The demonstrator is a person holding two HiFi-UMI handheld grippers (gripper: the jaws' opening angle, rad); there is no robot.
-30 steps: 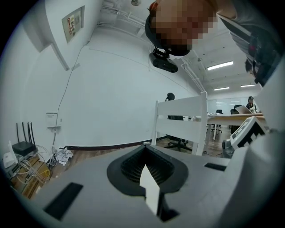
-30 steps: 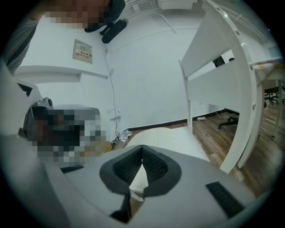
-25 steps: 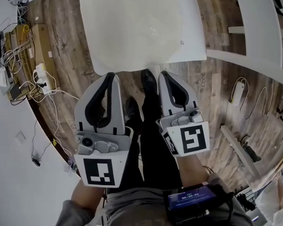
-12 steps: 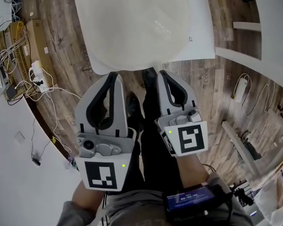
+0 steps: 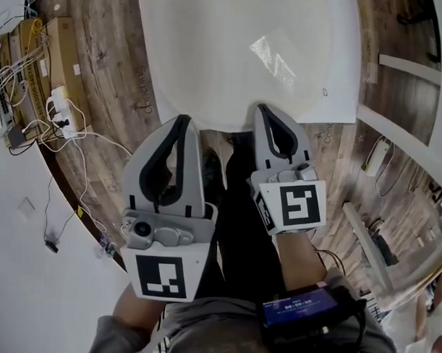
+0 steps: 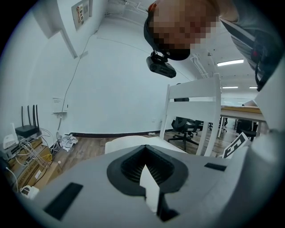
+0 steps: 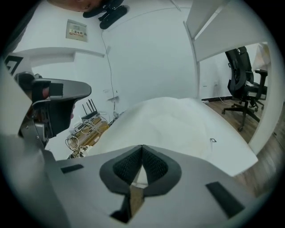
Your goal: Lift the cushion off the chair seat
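Head view, looking steeply down: the white cushion [image 5: 225,56] lies on the white chair seat [image 5: 344,104] at the far side of the scene, filling most of the seat. Only the seat's right edge and near right corner show bare. Both tools point at the cushion's near edge from the person's side.

The left gripper [image 5: 182,120] has its jaws pressed together with nothing between them. Its tip stands just short of the cushion's near edge, over the wooden floor [image 5: 115,96]. The right gripper [image 5: 264,108] is likewise closed on nothing. Its tip overlaps the near rim of the cushion; whether it touches cannot be told from above. In the right gripper view the cushion spreads wide just beyond the closed tips, slightly to their right. In the left gripper view it sits lower and farther off, with the white chair back [image 6: 196,95] rising at its far right.

Cardboard boxes [image 5: 55,58] and tangled cables [image 5: 60,112] lie on the floor at the left. The person's dark-trousered legs [image 5: 237,231] stand between the two grippers.
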